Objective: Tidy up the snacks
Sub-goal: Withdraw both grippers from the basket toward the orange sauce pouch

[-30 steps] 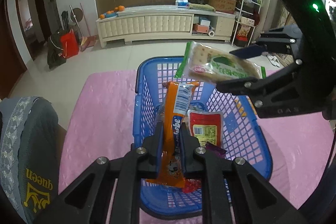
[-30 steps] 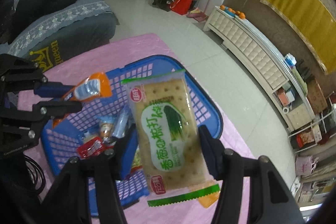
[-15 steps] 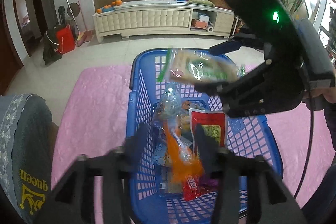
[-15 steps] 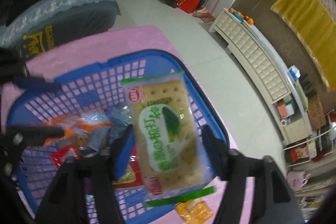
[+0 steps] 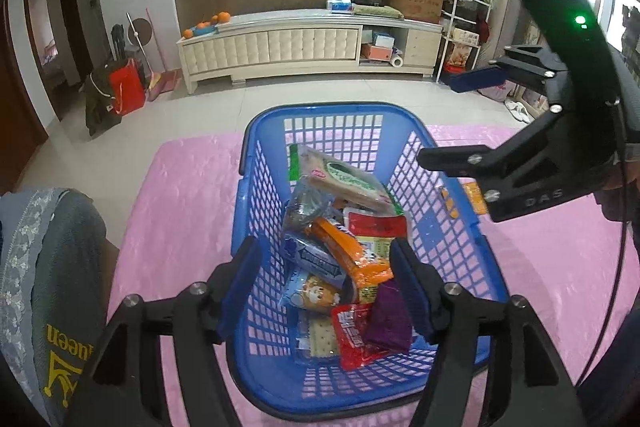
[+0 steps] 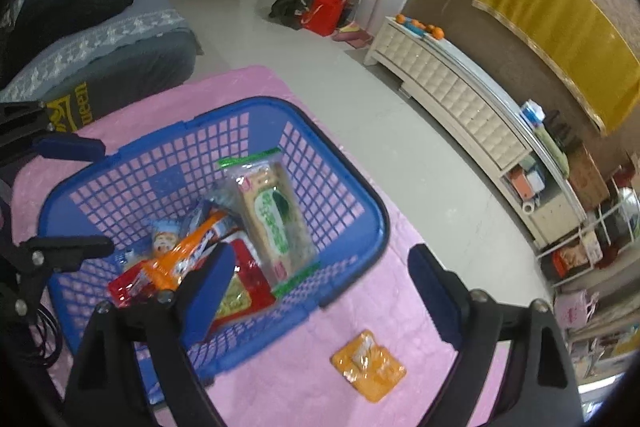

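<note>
Snack packets fill the blue basket (image 5: 256, 147) in the left wrist view: a green-and-white cracker pack (image 5: 340, 179) lies on top toward the far wall, an orange wrapper (image 5: 348, 255) slants below it, and a red packet (image 5: 354, 331) with white characters too small to read sits beside a purple sachet (image 5: 390, 319). The left gripper (image 5: 324, 287) hangs over the near rim, its jaws opening with nothing pressed between the pads. The right gripper (image 5: 448, 119) hovers over the basket's right side, "DAS" embossed on its body. On the dark cushion (image 5: 52, 307) at left, yellow letters read "ueen" above a crown.

From the right wrist, the right gripper (image 6: 320, 287) has its jaws opening wide and empty, the cracker pack (image 6: 276, 223) lying free in the basket (image 6: 360, 195) beyond them. This view alone clearly shows a small orange packet (image 6: 368, 365) on the pink mat (image 6: 280, 379) outside the basket, and the left gripper (image 6: 92, 195) from the side. The purple sachet appears only in the left view.
</note>
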